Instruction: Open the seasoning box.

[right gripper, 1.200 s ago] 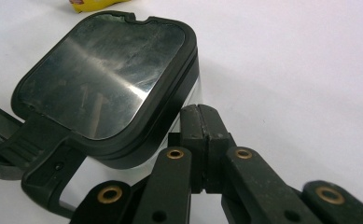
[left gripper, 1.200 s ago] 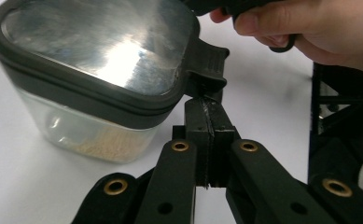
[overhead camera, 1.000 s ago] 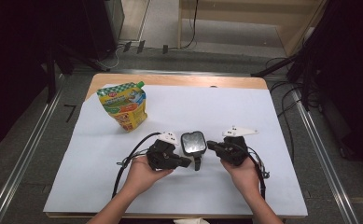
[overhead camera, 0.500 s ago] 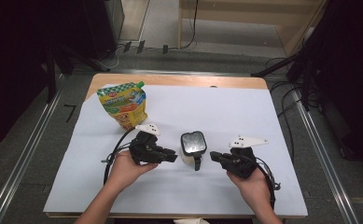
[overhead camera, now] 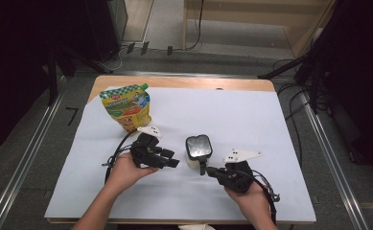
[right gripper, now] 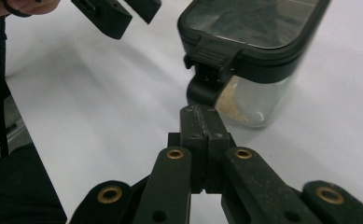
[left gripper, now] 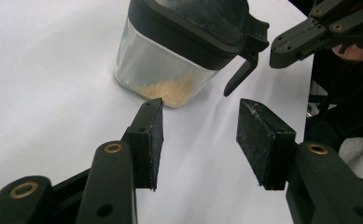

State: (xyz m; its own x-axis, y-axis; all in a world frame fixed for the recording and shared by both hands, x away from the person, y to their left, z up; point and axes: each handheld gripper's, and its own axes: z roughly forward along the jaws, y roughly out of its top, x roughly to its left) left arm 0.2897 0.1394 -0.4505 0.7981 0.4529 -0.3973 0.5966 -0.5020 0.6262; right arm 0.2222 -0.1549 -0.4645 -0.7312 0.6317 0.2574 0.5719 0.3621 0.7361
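A wooden table [overhead camera: 126,82] carries a broad white sheet [overhead camera: 251,115] that covers nearly all of its top, leaving a strip of wood bare along the far edge. Toward the far left of the sheet stands a yellow and green pouch [overhead camera: 125,106] with a spout at its upper corner, upright and well apart from the work. Near the middle of the sheet, between the two grippers, stands a clear container [overhead camera: 198,149] with a dark lid; in the left gripper view the container [left gripper: 170,70] shows a shallow layer of pale grains at its bottom and a dark latch hanging off the lid's edge. The left gripper [overhead camera: 170,160] lies just left of the container, its jaws having just been opening; in its own view the left gripper [left gripper: 200,135] has its pads spread with only white sheet between them, close to the container but apart from it. The right gripper [overhead camera: 210,169] sits just in front of the container; in its own view the right gripper [right gripper: 202,122] has its pads pressed flat together, empty, tips just short of the latch
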